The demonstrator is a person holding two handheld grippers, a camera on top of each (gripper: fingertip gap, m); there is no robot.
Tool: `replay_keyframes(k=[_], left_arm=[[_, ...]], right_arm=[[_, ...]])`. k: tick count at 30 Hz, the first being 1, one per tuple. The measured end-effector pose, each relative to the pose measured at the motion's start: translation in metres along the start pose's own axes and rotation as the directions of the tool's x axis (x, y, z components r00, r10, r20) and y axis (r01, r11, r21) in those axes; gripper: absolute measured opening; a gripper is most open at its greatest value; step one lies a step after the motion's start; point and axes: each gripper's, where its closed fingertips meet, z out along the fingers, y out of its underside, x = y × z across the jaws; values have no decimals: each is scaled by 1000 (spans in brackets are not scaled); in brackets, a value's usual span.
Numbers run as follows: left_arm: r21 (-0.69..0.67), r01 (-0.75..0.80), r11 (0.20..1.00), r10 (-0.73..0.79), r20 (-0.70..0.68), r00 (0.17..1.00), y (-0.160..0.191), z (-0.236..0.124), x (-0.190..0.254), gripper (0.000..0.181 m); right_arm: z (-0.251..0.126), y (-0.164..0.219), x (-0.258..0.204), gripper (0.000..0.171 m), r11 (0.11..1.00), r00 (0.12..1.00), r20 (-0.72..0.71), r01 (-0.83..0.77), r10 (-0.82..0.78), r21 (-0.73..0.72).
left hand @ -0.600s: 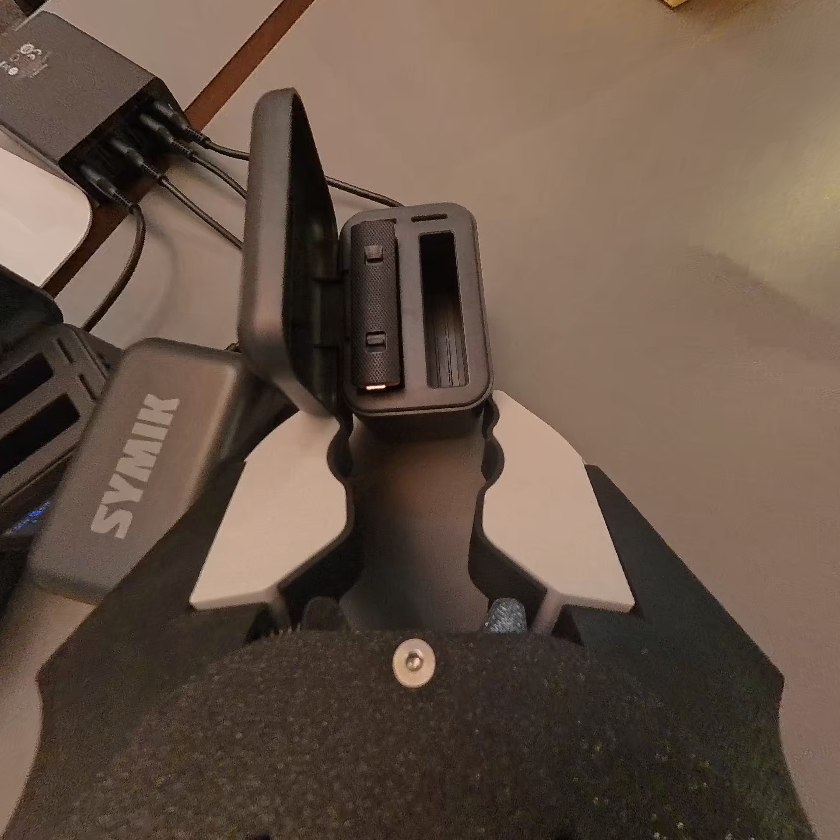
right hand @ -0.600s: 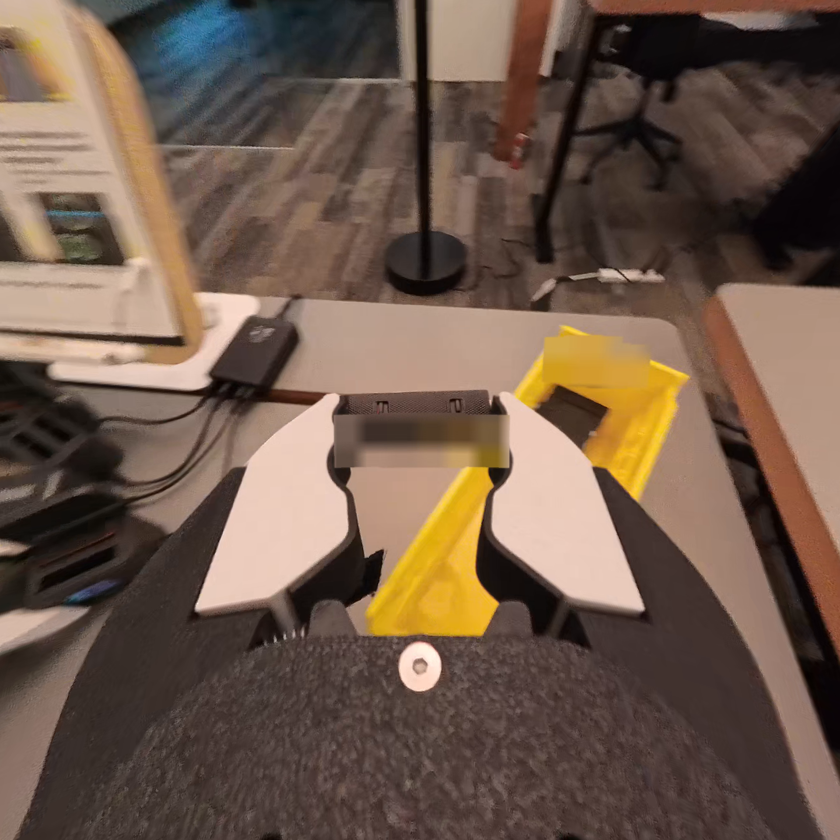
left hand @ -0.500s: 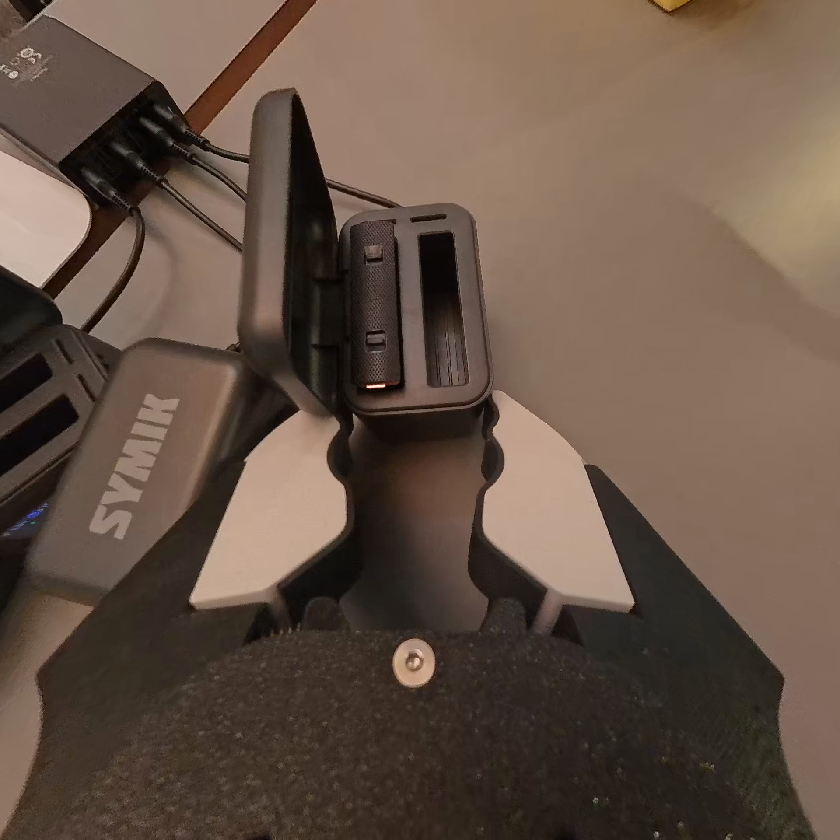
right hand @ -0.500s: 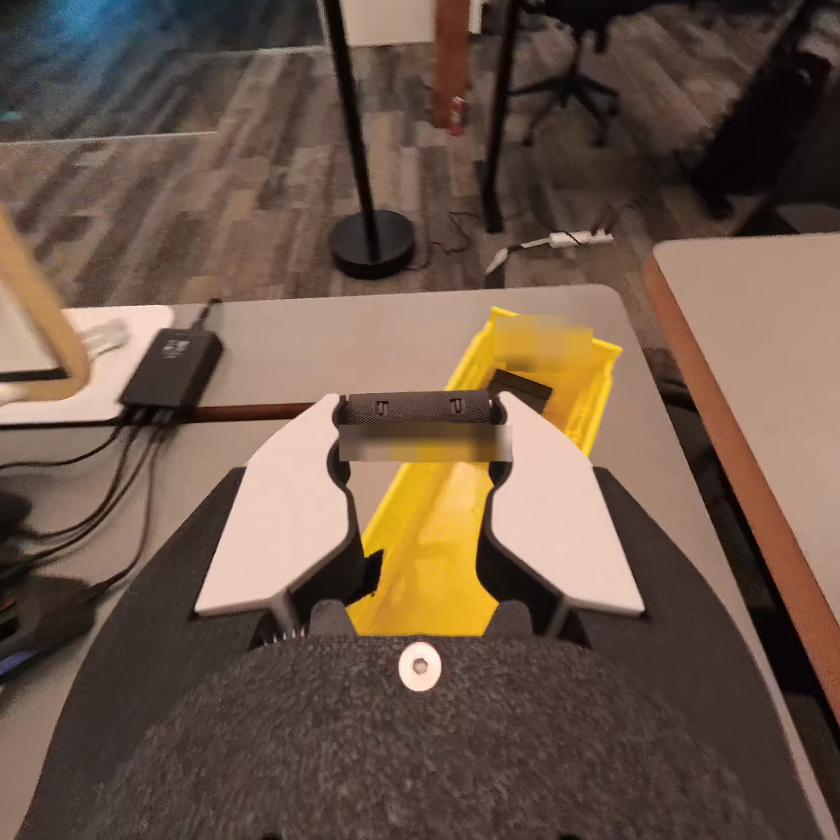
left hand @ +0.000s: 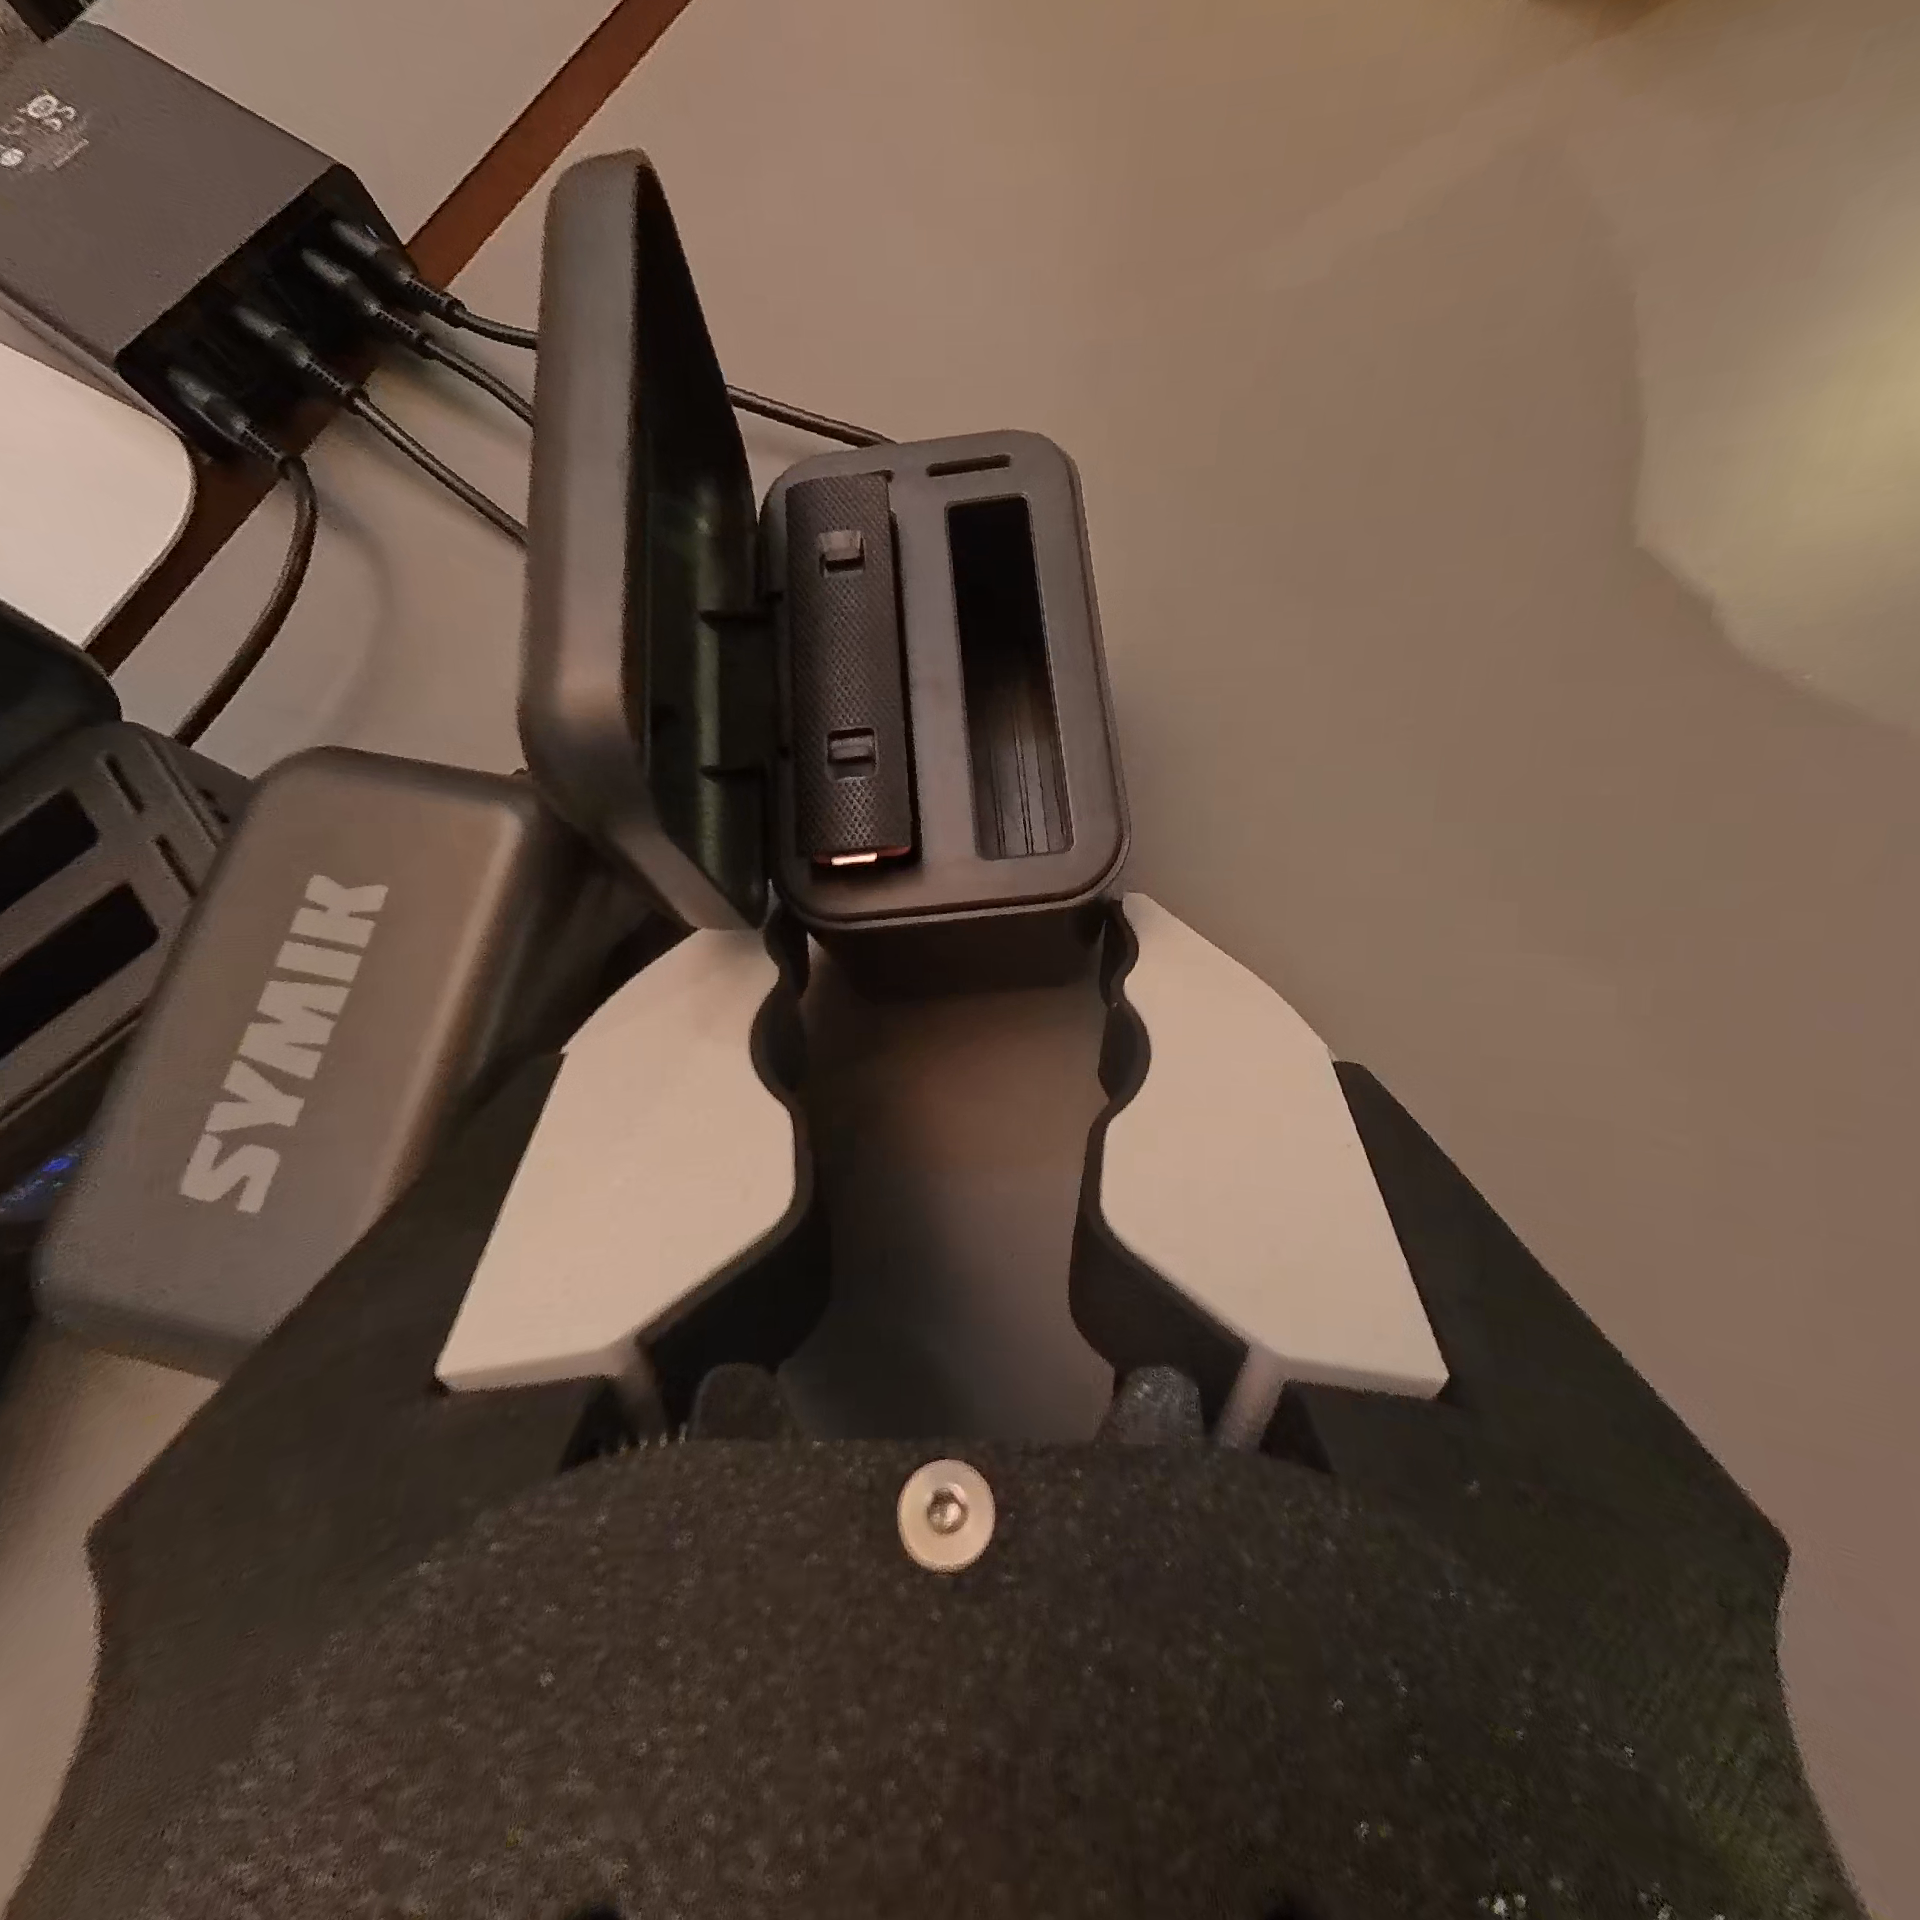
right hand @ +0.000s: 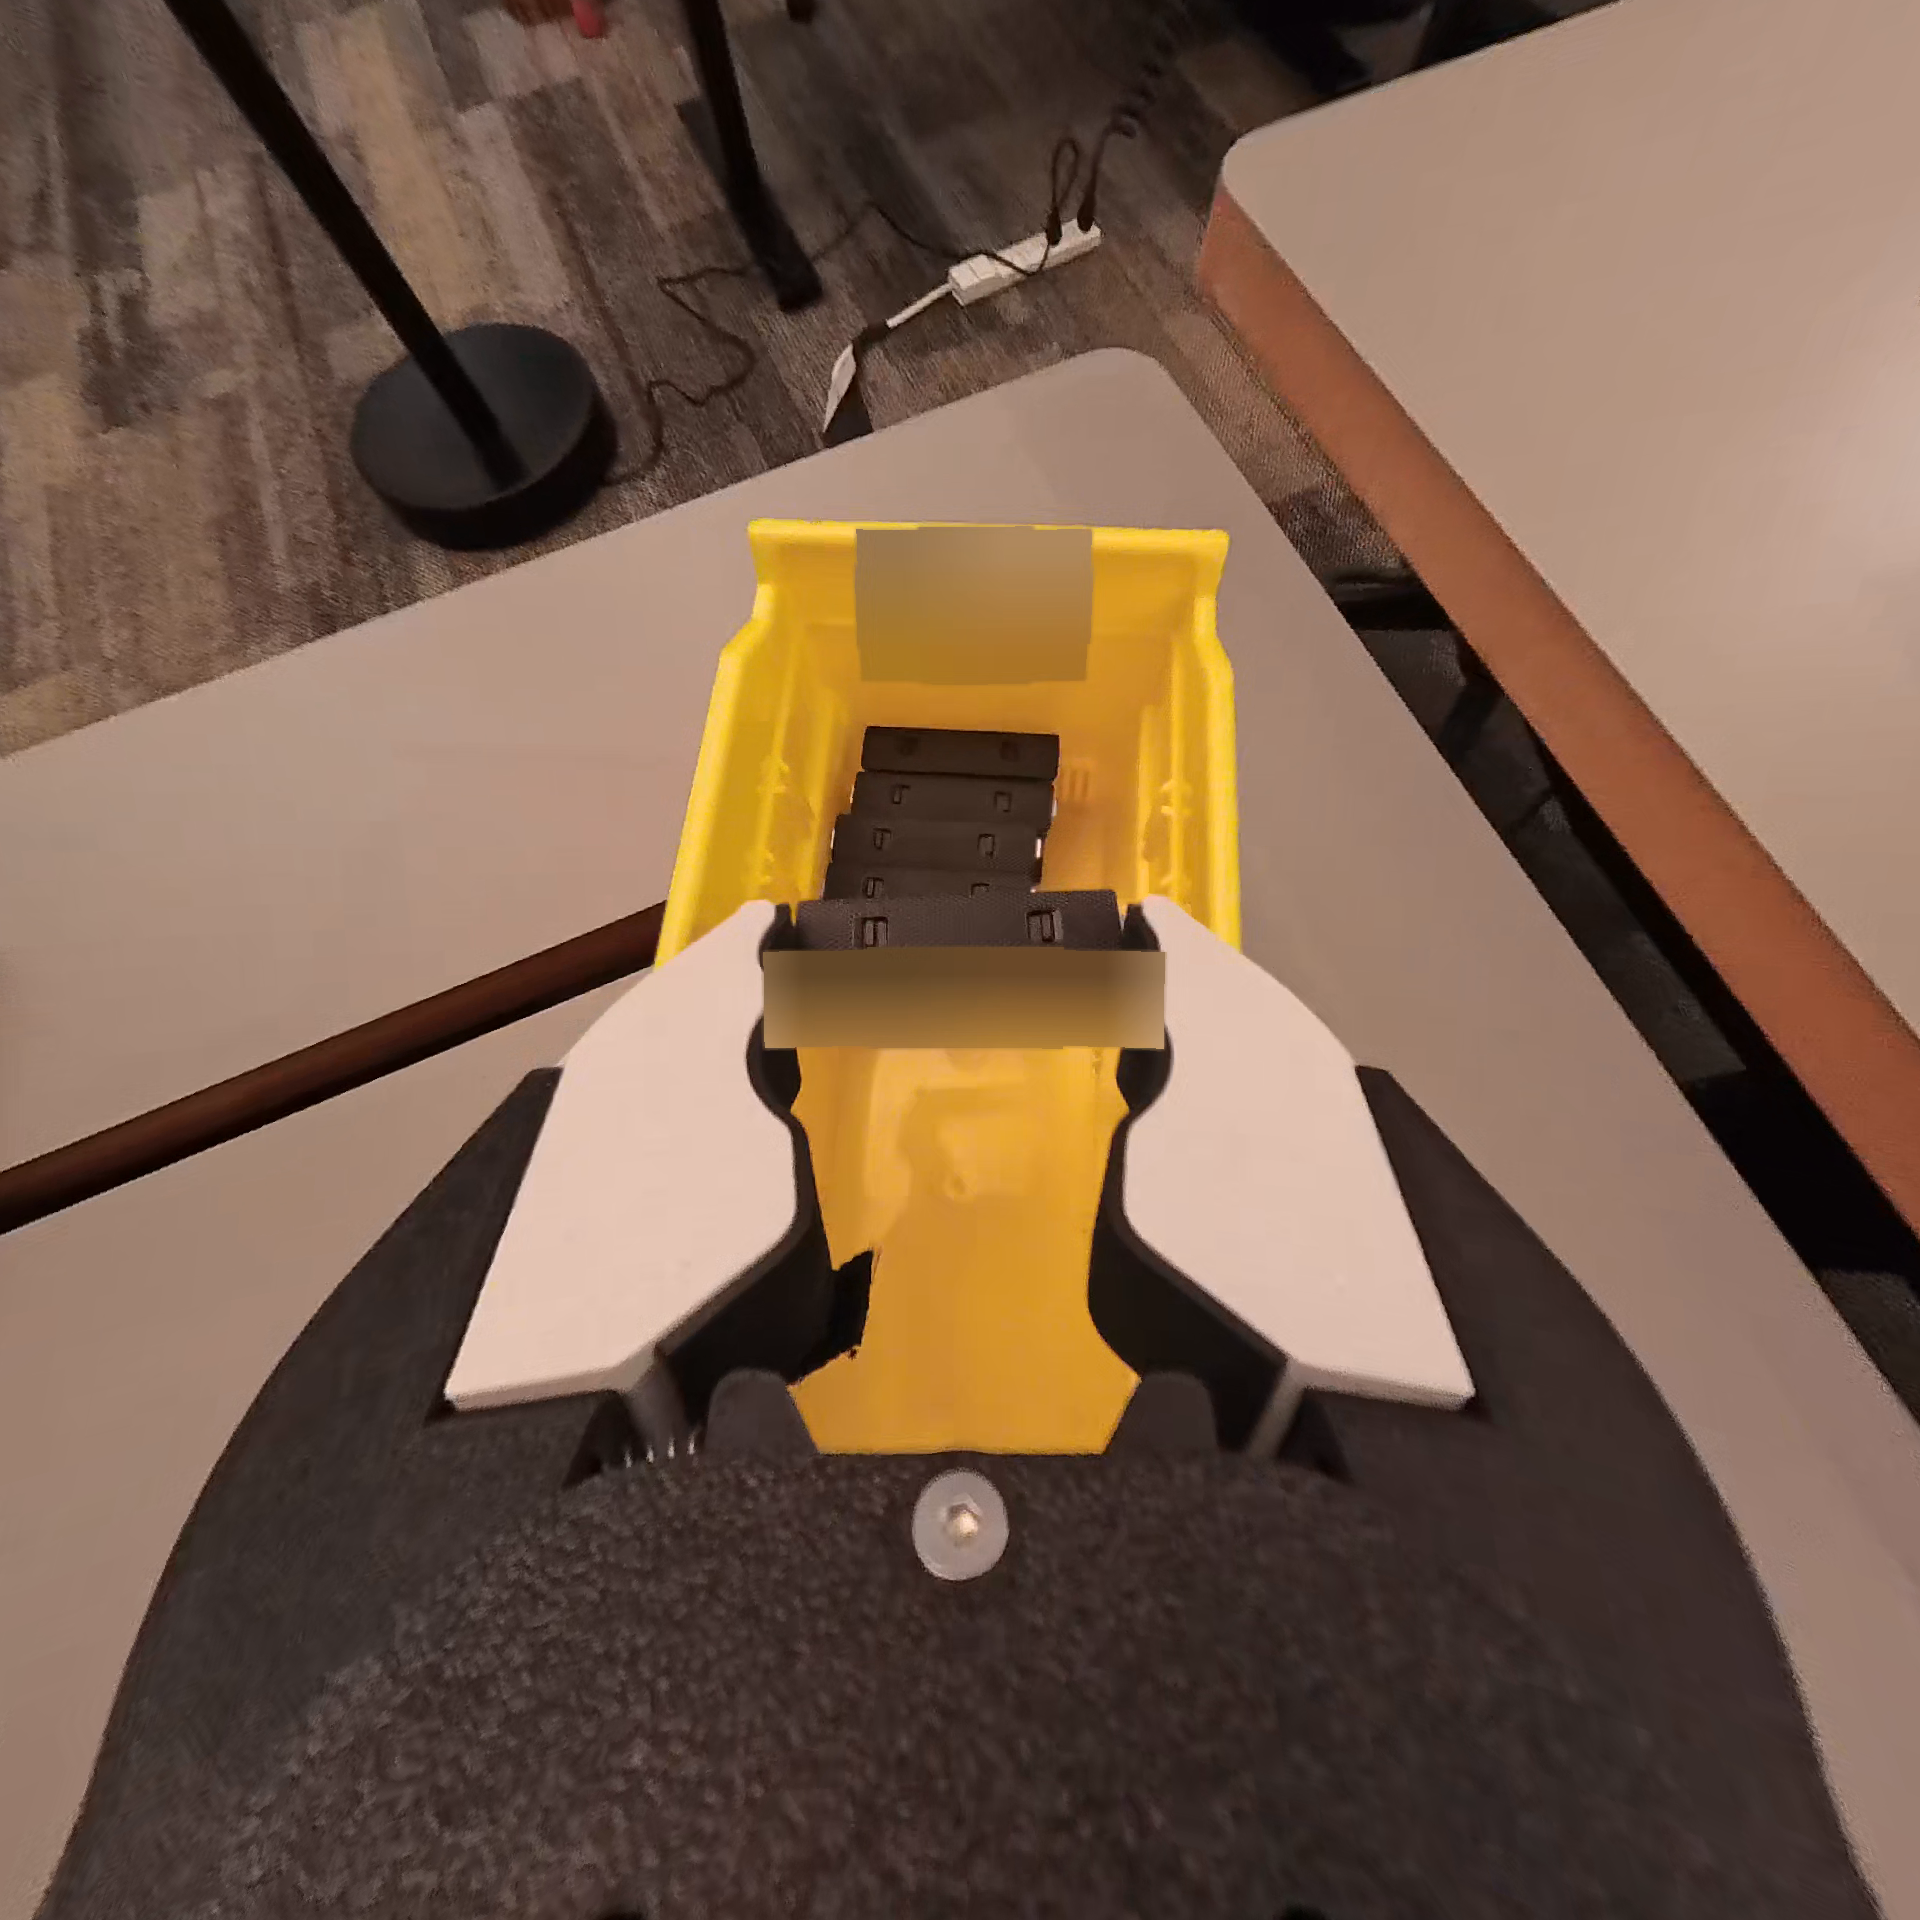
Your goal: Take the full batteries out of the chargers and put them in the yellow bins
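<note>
Right gripper (right hand: 961,925) is pinching a black battery (right hand: 956,920) crosswise at its fingertips, hovering over the yellow bin (right hand: 727,748), which sits near the far right corner of the desk (right hand: 364,831). The bin already holds a row of about four batteries (right hand: 951,821) toward its far end; its near half is bare.

Left gripper (left hand: 951,940) is clamped on the body of an open charger (left hand: 961,904), lid (left hand: 613,540) flipped up to the left. One battery (left hand: 847,675) sits in the charger's left slot, with a small orange-red glint at its near end; the right slot (left hand: 1013,675) is empty. A second charger (left hand: 270,1018) lies closed just beside it on the left; more slotted chargers (left hand: 73,883) at the desk's left edge are partly cut off, so I cannot tell whether they are loaded. A cable hub (left hand: 156,208) sits at the far left.

Progress looks like it is past the midpoint. Left to do: drop the held battery into the bin, then pull the remaining one from the left slot if it is full.
</note>
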Motion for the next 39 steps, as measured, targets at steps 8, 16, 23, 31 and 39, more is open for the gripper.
replay_keyframes(k=[8,16,23,31,39], left_arm=[[-3,-7,1000,7,2,1000,1,0,0,54],[-4,-13,1000,13,2,1000,2,0,1,54],[-1,-15,1000,15,0,1000,2,-1,1,54],[0,-18,1000,18,-3,1000,3,-1,2,54],[3,-21,1000,21,-4,1000,3,-1,2,54]], right_arm=[[20,10,-6,60,999,996,-85,24,-27,-36],[30,16,-2,60,994,990,-138,26,-40,-102],[35,25,1,61,980,991,-134,-3,-25,-201],[36,23,0,61,981,992,-127,-4,-21,-193],[22,5,-8,58,986,999,28,46,-42,-161]])
